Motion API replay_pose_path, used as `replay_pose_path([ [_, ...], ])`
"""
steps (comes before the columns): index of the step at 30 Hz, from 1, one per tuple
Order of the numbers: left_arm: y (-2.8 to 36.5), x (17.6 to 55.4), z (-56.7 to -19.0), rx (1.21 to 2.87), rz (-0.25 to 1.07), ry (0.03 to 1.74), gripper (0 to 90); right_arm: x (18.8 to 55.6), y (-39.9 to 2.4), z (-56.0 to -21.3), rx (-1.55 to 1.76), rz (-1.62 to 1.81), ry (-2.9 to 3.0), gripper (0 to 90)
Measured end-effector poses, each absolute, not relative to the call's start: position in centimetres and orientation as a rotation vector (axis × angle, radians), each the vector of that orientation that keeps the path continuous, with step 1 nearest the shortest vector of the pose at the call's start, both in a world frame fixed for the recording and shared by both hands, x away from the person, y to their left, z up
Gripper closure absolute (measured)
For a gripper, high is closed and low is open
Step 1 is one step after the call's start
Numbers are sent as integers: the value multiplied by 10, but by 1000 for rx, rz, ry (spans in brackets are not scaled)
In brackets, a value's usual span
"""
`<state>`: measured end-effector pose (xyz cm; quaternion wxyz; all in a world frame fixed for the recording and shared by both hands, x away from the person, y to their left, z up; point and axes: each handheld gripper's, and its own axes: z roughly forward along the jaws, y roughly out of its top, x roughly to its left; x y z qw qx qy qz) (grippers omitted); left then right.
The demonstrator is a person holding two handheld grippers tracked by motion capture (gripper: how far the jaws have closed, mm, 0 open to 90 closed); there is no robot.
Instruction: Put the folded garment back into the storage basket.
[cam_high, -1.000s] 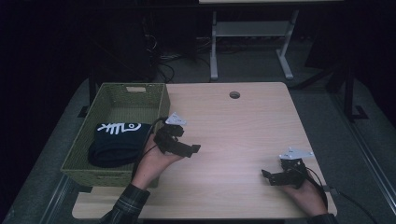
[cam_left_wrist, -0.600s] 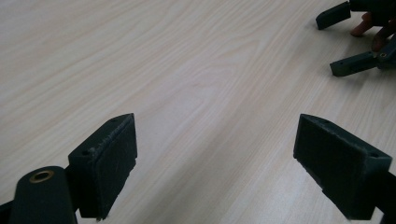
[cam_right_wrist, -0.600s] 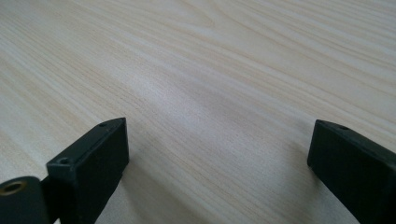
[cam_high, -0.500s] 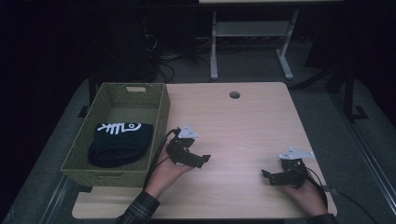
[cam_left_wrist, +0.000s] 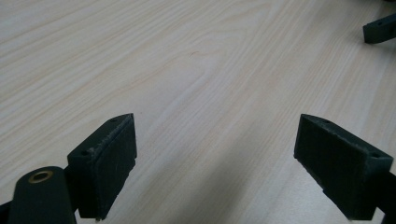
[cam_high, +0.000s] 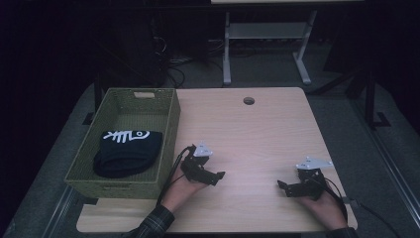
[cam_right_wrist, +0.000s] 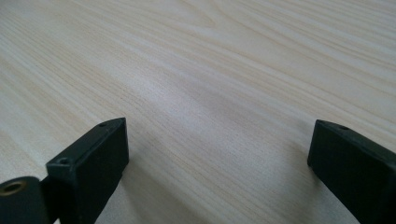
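Note:
A green woven basket [cam_high: 170,130] stands on the left part of the wooden table [cam_high: 257,139]. Inside it lies a folded black cloth [cam_high: 126,152] with a white fish-skeleton print. My left gripper [cam_high: 216,177] rests low over the table just right of the basket's near corner. In the left gripper view my left gripper [cam_left_wrist: 215,168] is open with bare wood between the jaws. My right gripper [cam_high: 283,188] sits near the front right of the table. In its own view my right gripper [cam_right_wrist: 217,168] is open over bare wood too.
A round cable hole [cam_high: 248,100] sits near the table's far edge. A white metal frame [cam_high: 262,44] stands on the dark floor behind the table. A jaw of the other gripper [cam_left_wrist: 379,29] shows at the top right of the left gripper view.
My left gripper has moved from the basket's right wall toward the front and right, down to the tabletop. The right gripper has stayed put.

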<state>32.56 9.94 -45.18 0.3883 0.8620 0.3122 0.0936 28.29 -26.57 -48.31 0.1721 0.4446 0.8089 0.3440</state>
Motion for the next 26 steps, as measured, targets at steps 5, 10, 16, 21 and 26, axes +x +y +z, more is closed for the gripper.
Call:
replay_pose_path([
  [5, 96, 326, -465, 2239, 237, 780, 128, 283, -266, -483, 1258, 977, 2297, 48],
  [10, 91, 324, -473, 2273, 245, 768, 128, 283, -266, -483, 1260, 976, 2297, 48],
  [16, 90, 320, -478, 2247, 317, 734, 126, 283, -266, -483, 1261, 977, 2297, 48],
  [21, 91, 321, -478, 2247, 316, 733, 126, 283, -266, -483, 1261, 976, 2297, 48],
  [26, 90, 320, -479, 2244, 312, 731, 128, 283, -266, -483, 1263, 977, 2296, 48],
])
